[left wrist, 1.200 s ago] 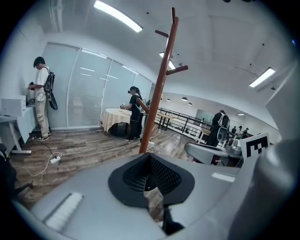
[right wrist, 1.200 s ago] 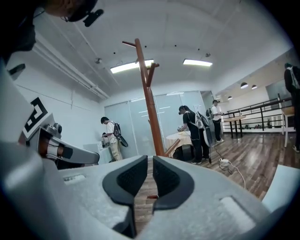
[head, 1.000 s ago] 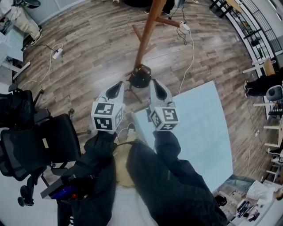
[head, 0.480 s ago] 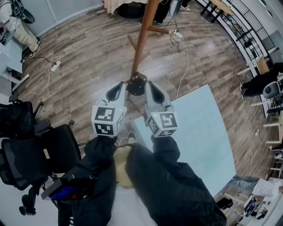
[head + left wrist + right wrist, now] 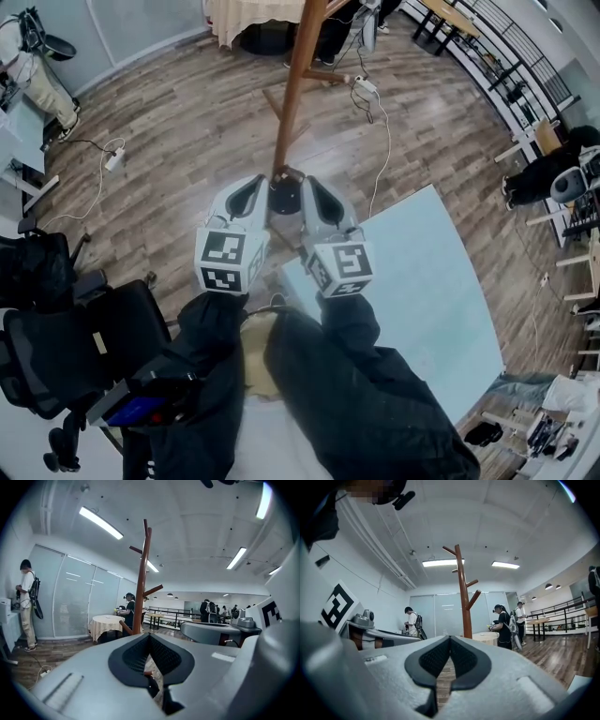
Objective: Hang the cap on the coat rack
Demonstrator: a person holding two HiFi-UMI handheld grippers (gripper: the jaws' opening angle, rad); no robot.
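In the head view, the left gripper (image 5: 262,180) and the right gripper (image 5: 306,180) are held side by side, tips near each other. They are above the brown wood-plank floor (image 5: 178,131) at the foot of the tall reddish-brown wooden coat rack (image 5: 292,84), and a pale blue tabletop (image 5: 422,281) lies to the right. A dark round shape (image 5: 286,180) sits between the two tips where the pole ends. I cannot tell whether it is the rack's base or the cap, and no cap shows clearly on the table or the rack. In the left gripper view the black ribbed pads meet at their tips, so this claw is closed. A dark sliver shows low in the slot behind them, but nothing can be made out as gripped. The rack stands ahead with bare, upward-slanting pegs (image 5: 153,590), and a cream-draped round table (image 5: 105,623) is behind it. In the right gripper view the pads also touch at the tips, floor shows through the slot, and the claw holds nothing. The task looks barely begun. The sound course is to find the cap first, part one claw's jaws wide and pinch the brim or crown edge firmly. Then raise the crown above a peg's tip and lower it on, since shoving sideways might tip the rack.
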